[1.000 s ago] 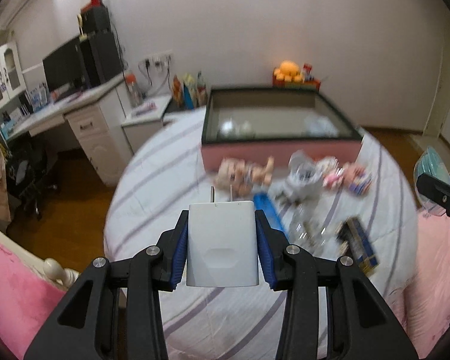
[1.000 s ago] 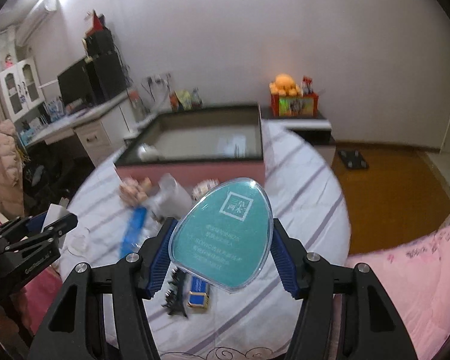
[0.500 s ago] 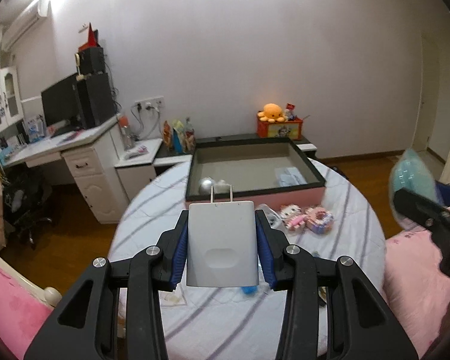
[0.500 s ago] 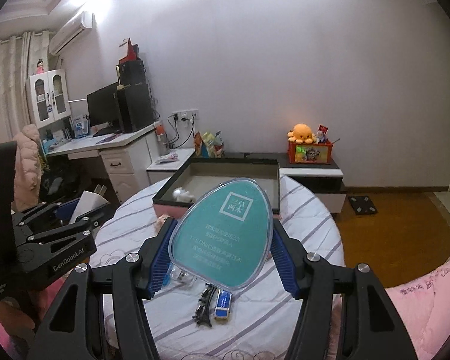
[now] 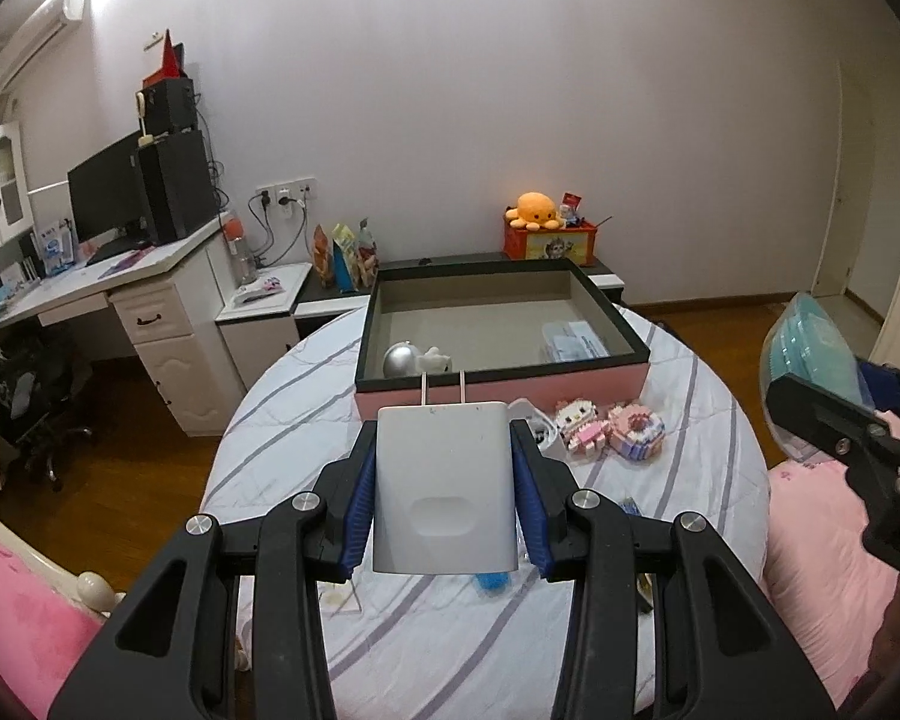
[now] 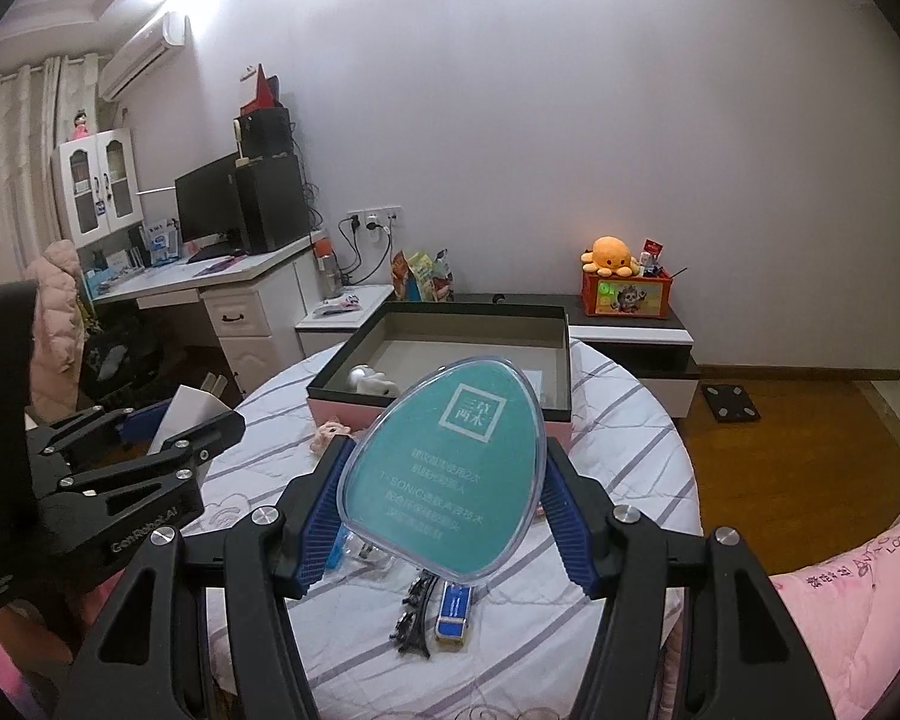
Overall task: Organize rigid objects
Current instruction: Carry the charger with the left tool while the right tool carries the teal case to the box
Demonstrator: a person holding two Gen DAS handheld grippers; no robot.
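Taking the pink box with the dark rim as your landmark: it stands at the far side of the round bench under the striped cloth.

On your left, your left gripper is part-way open and clamped on a white charger, its blue pads pressing both sides. The two prongs point toward the near wall of the box. The charger is held off the bench, on the near side of the box.

Inside the box, a silver ball and small white figure lie at the near left corner, and a flat clear packet lies toward the right wall.

Just in front of the box's near wall, toward its right end, two small pink block figures sit on the cloth.

Nearer to you than the box, a black hair clip and a small blue item lie side by side on the bench.

On your right, your right gripper is about half open and grips a teal egg-shaped case with a clear rim, narrow end pointing toward the box, held above the bench in front of the box.
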